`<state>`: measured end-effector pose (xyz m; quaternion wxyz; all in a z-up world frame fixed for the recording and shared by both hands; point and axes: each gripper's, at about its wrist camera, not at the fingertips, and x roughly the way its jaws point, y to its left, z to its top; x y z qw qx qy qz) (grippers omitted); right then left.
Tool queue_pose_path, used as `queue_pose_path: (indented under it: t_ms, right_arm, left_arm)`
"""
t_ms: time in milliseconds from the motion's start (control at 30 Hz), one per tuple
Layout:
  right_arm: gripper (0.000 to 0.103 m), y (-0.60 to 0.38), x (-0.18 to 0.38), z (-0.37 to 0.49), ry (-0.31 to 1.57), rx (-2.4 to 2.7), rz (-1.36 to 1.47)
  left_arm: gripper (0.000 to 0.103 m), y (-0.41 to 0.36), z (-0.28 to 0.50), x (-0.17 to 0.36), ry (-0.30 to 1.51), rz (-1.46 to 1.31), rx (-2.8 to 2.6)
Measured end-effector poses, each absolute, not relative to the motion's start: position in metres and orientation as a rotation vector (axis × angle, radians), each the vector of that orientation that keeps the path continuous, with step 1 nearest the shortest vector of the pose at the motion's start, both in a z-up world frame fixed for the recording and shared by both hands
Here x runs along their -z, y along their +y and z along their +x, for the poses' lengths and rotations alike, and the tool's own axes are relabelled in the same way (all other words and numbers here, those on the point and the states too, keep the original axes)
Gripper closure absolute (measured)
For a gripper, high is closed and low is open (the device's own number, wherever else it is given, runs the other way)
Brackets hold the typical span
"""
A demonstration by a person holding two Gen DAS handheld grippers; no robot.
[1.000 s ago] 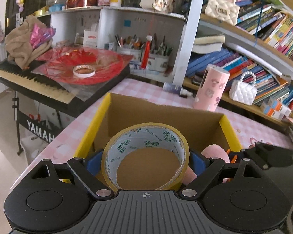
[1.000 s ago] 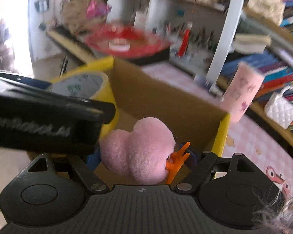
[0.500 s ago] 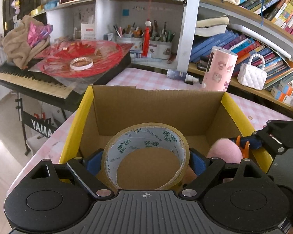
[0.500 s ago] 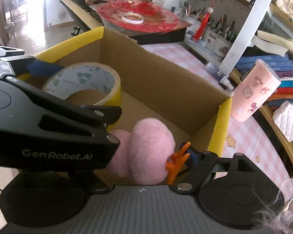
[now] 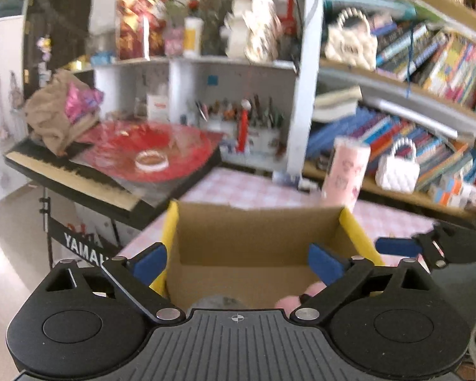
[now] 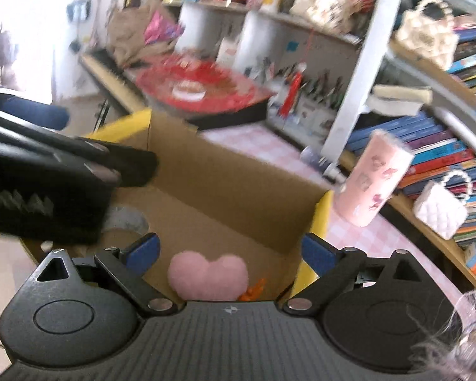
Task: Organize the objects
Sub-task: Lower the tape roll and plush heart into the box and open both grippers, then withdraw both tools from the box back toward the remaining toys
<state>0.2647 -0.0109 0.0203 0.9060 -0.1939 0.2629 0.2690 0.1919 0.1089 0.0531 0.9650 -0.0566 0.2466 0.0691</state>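
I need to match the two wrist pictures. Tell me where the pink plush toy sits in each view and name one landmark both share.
Left wrist view: pink plush toy shows only as a sliver at the bottom right of the cardboard box, half hidden behind the left gripper's right finger.
Right wrist view: the toy lies in plain sight on the box floor, low centre, between the open fingers.
Shared landmark: the pink patterned tumbler standing beyond the box's right corner.

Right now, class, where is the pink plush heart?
In the right wrist view the pink plush heart lies on the floor of the cardboard box, near its right yellow-edged wall, with an orange piece touching its right side.
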Motion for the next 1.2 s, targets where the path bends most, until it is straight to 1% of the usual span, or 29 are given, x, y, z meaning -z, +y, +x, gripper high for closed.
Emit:
queue_pose_path:
  t_ms: [167,300,433,600,800,867,967,1200]
  right_arm:
    - [0.005,-0.028,-0.044,0.235,0.453,-0.518,-0.325]
    - [0.004,-0.044,-0.055,0.213,0.445,-0.474,-0.225]
    - [0.004,-0.055,-0.056,0.188,0.447,-0.406,-0.156]
    - [0.004,-0.062,-0.049,0.154,0.458,-0.323,-0.116]
    - [0.002,-0.065,-0.031,0.109,0.557,-0.244,-0.089]
    - [0.000,-0.067,-0.025,0.096,0.576,-0.217,-0.092]
    - [0.000,-0.069,-0.019,0.077,0.584,-0.177,-0.089]
    - [0.000,-0.072,-0.006,0.050,0.638,-0.127,-0.077]
  left_arm:
    - [0.005,0.115,0.161,-0.067,0.439,-0.153,-0.190]
    - [0.004,0.119,0.136,-0.064,0.419,-0.175,-0.238]
    - [0.004,0.126,0.114,-0.056,0.439,-0.199,-0.242]
    - [0.004,0.130,0.087,-0.041,0.476,-0.199,-0.244]
    - [0.004,0.129,0.057,-0.023,0.539,-0.194,-0.228]
    - [0.004,0.128,0.047,-0.020,0.551,-0.179,-0.215]
    - [0.004,0.125,0.031,-0.015,0.573,-0.152,-0.192]
    - [0.004,0.121,0.012,-0.005,0.635,-0.117,-0.175]
